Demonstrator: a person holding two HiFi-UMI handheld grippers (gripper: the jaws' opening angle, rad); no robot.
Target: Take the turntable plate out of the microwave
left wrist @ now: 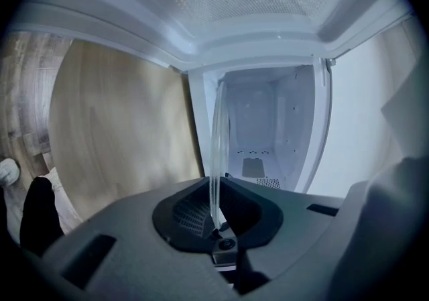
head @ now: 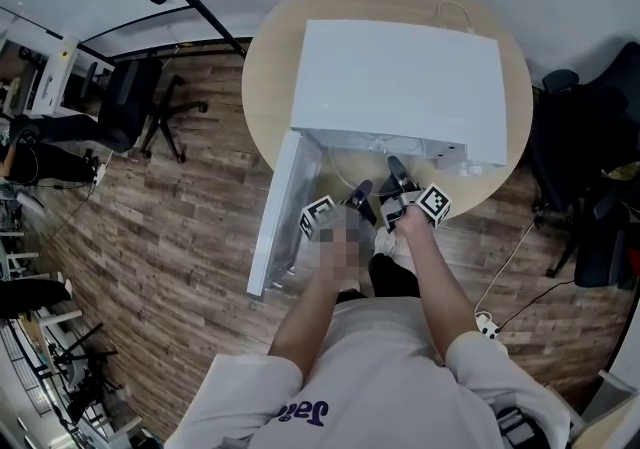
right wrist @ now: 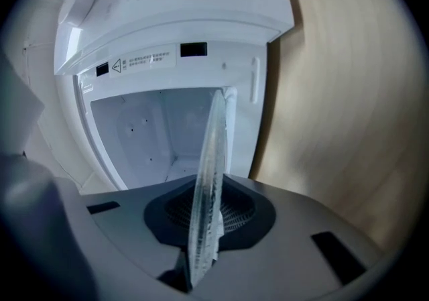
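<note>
Grip is the thing to get right here. The left gripper [left wrist: 216, 220] is clamped on the near rim of the turntable plate [left wrist: 216, 149], and the glass shows as a thin edge-on strip running straight out from between its pads. The right gripper [right wrist: 204, 226] is closed on the same rim just beside it, again with glass between the pads and no gap to be seen.

In the head view both sit side by side at the mouth of the microwave [head: 400, 87]. Beyond their jaws the plate reaches toward the white cavity [right wrist: 144, 135]. How much of it is still inside I cannot tell.

Both holds are on one side of a heavy, slippery disc, so the far edge will likely want to sag. I would keep both grips firm and the two wrists at the same angle, since twisting one against the other could lever the glass out of a pad or stress it. Draw it straight back along the line of the opening, keeping it level and lifted enough to clear the cavity floor and front lip.

The open door [head: 283, 217] hangs to the left, close by the left gripper, so the path should stay centred. The round wooden table [head: 268, 67] leaves only a narrow strip in front of the microwave, so decide where to set the plate down before it comes free.
</note>
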